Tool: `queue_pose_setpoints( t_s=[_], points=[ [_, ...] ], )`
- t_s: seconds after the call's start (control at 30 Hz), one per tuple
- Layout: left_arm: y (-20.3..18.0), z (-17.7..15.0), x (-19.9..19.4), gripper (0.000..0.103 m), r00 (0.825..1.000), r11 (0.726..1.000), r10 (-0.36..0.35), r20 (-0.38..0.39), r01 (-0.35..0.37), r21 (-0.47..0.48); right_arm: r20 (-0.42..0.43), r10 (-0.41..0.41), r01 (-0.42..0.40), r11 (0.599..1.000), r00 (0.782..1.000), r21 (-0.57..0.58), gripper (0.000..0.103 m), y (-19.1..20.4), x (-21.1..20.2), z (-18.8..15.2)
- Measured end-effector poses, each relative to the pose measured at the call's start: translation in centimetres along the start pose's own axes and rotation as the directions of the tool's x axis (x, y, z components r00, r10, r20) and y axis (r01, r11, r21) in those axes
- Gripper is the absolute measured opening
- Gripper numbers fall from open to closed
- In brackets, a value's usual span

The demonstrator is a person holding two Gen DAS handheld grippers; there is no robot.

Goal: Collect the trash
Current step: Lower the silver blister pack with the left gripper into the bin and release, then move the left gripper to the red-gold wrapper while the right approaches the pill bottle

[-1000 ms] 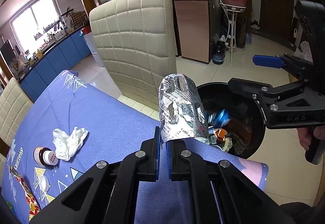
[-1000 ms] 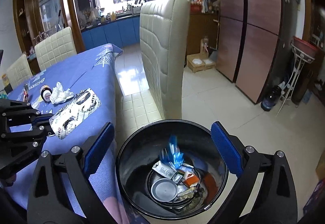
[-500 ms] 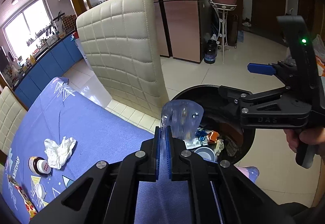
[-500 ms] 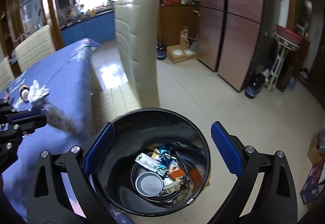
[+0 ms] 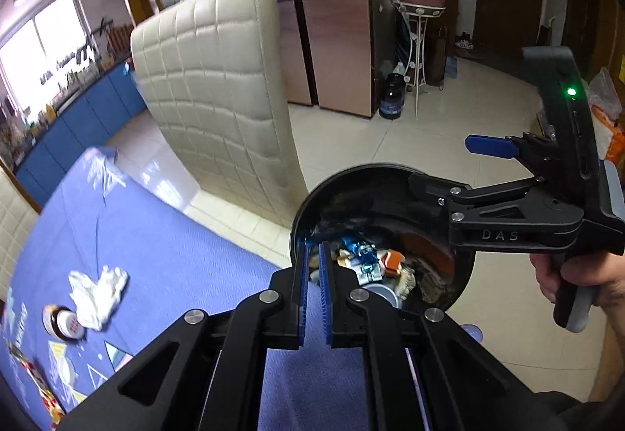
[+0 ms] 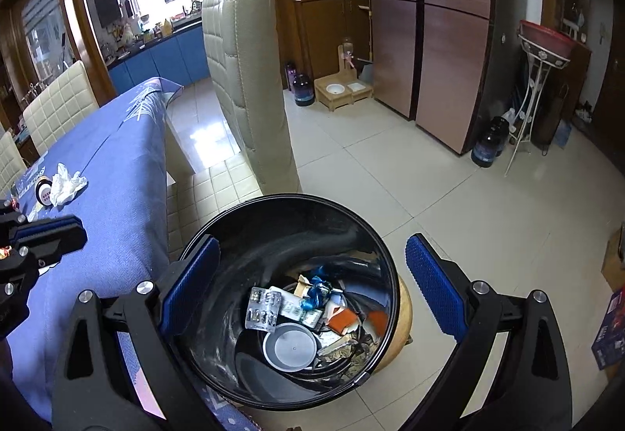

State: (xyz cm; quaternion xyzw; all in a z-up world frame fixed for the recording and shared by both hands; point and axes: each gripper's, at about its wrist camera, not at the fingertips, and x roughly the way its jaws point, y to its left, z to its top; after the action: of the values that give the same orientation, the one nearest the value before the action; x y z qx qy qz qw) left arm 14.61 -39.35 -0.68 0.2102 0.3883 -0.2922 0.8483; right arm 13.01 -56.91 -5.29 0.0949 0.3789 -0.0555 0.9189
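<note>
A black round trash bin (image 6: 218, 232) stands off the table's end, holding wrappers, a grey lid and a silver pill blister pack (image 6: 262, 308). It also shows in the left wrist view (image 5: 351, 177). My left gripper (image 5: 313, 259) sits at the bin's near rim, its jaws slightly apart with nothing between them. My right gripper (image 6: 308, 282) is wide open above the bin, empty. It appears in the left wrist view (image 5: 461, 165). A crumpled white tissue (image 5: 97, 292) and a small brown bottle (image 5: 62, 321) lie on the blue tablecloth (image 5: 156, 255).
A cream padded chair (image 5: 211, 91) stands beside the table next to the bin. Colourful wrappers (image 5: 35, 388) lie at the table's left edge. A plant stand (image 6: 539, 79) and dark jugs (image 6: 488, 142) stand by the cabinets across the tiled floor.
The left gripper carried the blister pack over the bin and let it go. The pack now lies inside the bin. The left jaws have opened slightly.
</note>
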Motion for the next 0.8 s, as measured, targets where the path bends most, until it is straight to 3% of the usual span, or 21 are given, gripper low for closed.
queue_pose_setpoints(
  t_s=[0.4, 0.43, 0.47, 0.53, 0.8],
  points=[
    [2.3, -1.1, 0.6, 0.008, 0.997, 0.994, -0.016, -0.071, 0.008, -0.107, 0.004, 0.023, -0.023, 0.999, 1.000, -0.033, 0.095, 1.9, -0.3, 0.5],
    [2.5, -1.3, 0.5, 0.021, 0.997, 0.994, -0.011, -0.072, 0.003, -0.110, 0.003, 0.025, -0.025, 0.999, 1.000, -0.035, 0.095, 2.0, -0.3, 0.5],
    [2.6, -1.4, 0.4, 0.050, 0.998, 0.994, -0.002, -0.067, -0.006, -0.112, 0.002, 0.027, -0.027, 0.999, 1.000, -0.039, 0.095, 2.2, -0.3, 0.5],
    [2.8, -1.6, -0.6, 0.084, 0.999, 0.992, 0.044, -0.013, -0.045, -0.121, 0.004, 0.029, -0.029, 0.998, 1.000, -0.051, 0.095, 2.7, -0.3, 0.6],
    [4.0, -1.7, -1.8, 0.085, 0.998, 0.987, 0.058, 0.006, -0.056, -0.148, 0.010, 0.039, -0.038, 0.996, 0.999, -0.082, 0.095, 4.1, -0.6, 0.8]
  ],
)
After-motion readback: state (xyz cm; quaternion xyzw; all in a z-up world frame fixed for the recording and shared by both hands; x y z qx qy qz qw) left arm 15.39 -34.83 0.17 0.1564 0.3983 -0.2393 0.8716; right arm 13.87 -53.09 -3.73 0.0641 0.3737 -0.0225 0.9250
